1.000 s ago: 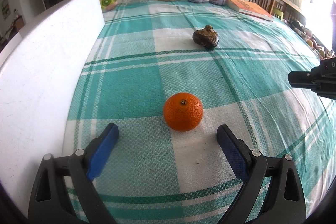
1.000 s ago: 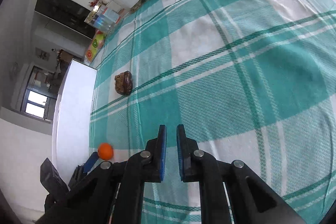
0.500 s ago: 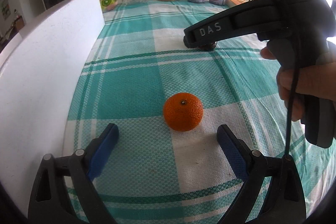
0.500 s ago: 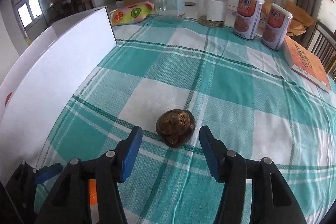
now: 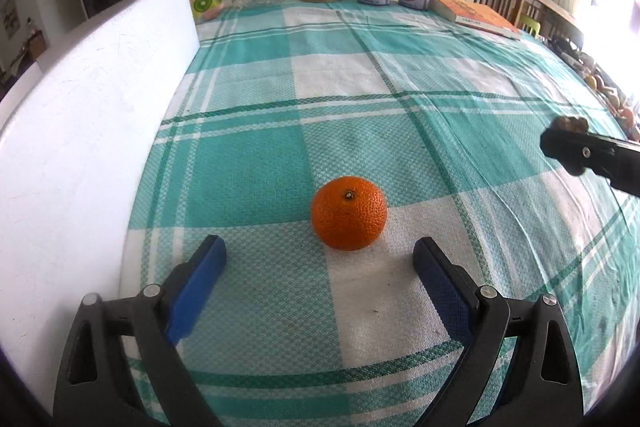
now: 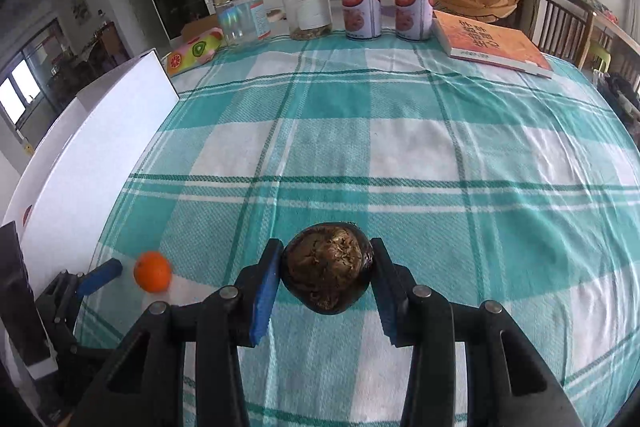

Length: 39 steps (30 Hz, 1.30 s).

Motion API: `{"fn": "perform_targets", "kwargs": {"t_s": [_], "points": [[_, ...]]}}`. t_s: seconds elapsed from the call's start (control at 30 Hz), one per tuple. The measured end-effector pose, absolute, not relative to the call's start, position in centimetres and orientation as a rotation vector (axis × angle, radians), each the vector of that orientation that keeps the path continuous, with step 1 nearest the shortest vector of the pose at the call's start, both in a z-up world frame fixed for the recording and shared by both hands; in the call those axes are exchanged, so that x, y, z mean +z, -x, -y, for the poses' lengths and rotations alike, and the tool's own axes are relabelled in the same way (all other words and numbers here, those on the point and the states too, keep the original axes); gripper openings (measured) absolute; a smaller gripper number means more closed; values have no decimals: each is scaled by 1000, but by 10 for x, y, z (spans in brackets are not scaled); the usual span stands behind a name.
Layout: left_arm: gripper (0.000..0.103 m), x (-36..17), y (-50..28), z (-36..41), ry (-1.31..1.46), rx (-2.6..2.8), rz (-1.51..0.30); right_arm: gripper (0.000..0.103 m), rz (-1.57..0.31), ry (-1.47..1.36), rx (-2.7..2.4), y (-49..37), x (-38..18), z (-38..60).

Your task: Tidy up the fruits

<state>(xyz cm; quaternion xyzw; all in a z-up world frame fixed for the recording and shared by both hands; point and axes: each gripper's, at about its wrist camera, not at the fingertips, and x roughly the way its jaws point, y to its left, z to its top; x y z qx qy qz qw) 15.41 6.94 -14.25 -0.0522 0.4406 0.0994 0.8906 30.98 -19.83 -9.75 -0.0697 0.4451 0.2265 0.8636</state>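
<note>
An orange (image 5: 348, 213) rests on the green-checked tablecloth (image 5: 360, 75), just beyond the tips of my left gripper (image 5: 318, 251), which stands open and wide with nothing between its blue pads. The right wrist view shows a brown, wrinkled fruit (image 6: 326, 275) between the blue pads of my right gripper (image 6: 326, 251). Its jaws are closing and both pads touch the fruit's sides. From the left wrist, that fruit (image 5: 568, 125) shows above the right gripper's black finger at the far right, off the cloth. The orange (image 6: 152, 271) and the left gripper's blue finger (image 6: 100, 273) lie low on the left.
A tall white box (image 5: 80, 147) runs along the table's left side. At the far edge stand two clear jars (image 6: 240, 15), two cans (image 6: 360, 5) and an orange book (image 6: 492, 41). Wooden chairs (image 6: 560, 15) are at the right.
My right gripper swung in over the brown fruit, its jaws came in around it, and it carried the fruit off to the right. The left gripper and the orange stayed put.
</note>
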Motion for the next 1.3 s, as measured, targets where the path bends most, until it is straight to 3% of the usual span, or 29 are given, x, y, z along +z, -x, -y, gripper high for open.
{"fn": "perform_targets", "kwargs": {"t_s": [0.17,0.27,0.3,0.37,1.3], "points": [[96,-142,-154,-69,108,206,-915,44,-931,83,364,-273,-128,232],[96,-142,-154,-69,109,206,-915,70,-873,83,357,-262,-129,231],[96,-142,-154,-69,108,206,-915,89,-885,103,351,-263,-130,228],[96,-142,-154,-69,109,206,-914,100,-908,141,360,-266,-134,220],[97,-143,-155,-69,104,207,-915,103,-919,199,346,-264,-139,213]]}}
